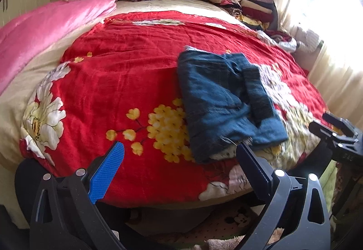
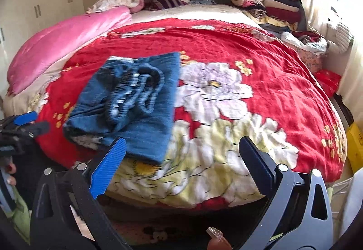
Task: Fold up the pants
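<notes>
Blue denim pants (image 1: 224, 102) lie folded into a compact, roughly rectangular bundle on the red floral blanket (image 1: 127, 82) that covers the bed, close to its near edge. In the right wrist view the pants (image 2: 129, 105) show their gathered elastic waistband bunched on top of the stack, with a flat fold of fabric running toward the near edge and a pale lining peeking out at the lower left corner. The cloth looks soft and slightly rumpled, edges not quite square.

Both tongs hang off the bed's near edge, holding nothing. The left tongs (image 1: 179, 168) stand wide apart, the dark finger's tip just beside the bundle's near corner. The right tongs (image 2: 181, 163) are likewise spread wide, the blue finger's tip overlapping the bundle's near edge in that view.

A pink quilt (image 1: 45, 30) lies along the bed's left side, and stacked clothes (image 1: 245, 0) sit by the headboard.
</notes>
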A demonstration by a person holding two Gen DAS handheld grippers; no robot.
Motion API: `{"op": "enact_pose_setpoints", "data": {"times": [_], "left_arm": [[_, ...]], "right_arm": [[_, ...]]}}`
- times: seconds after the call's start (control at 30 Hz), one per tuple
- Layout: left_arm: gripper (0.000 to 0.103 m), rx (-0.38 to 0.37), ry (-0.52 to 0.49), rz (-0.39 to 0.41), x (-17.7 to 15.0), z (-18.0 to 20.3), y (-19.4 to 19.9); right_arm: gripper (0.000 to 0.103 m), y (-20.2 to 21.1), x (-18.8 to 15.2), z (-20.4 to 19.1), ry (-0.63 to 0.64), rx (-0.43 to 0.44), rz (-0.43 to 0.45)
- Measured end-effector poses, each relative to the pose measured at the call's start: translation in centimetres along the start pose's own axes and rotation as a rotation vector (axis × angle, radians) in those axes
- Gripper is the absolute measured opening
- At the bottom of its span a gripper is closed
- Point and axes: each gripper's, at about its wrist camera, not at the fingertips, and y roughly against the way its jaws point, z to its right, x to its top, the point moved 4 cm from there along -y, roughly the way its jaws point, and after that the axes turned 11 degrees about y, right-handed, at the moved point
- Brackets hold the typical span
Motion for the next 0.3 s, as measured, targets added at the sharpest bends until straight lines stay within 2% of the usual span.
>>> {"op": "enact_pose_setpoints", "data": {"times": [0.07, 0.17, 0.27, 0.3], "left_arm": [[0.099, 0.019, 0.031, 0.003, 2.1, -2.7, -0.9], [0.099, 0.155, 0.059, 0.041, 6.0, -7.7, -2.5], [0.099, 0.285, 0.128, 0.058, 11.7, -14.5, -5.2], [0.099, 0.322, 0.147, 0.056, 13.8, -16.9, -6.5]], "right_arm": [[0.094, -0.6, 0.2, 1.6, -0.019, -0.026, -0.005], [0.094, -2.0, 1.0, 6.5, -0.065, -0.1, -0.008], [0.094, -4.5, 2.5, 13.5, -0.116, -0.201, -0.028], [0.094, -6.1, 3.4, 17.1, -0.157, -0.242, -0.048]]}}
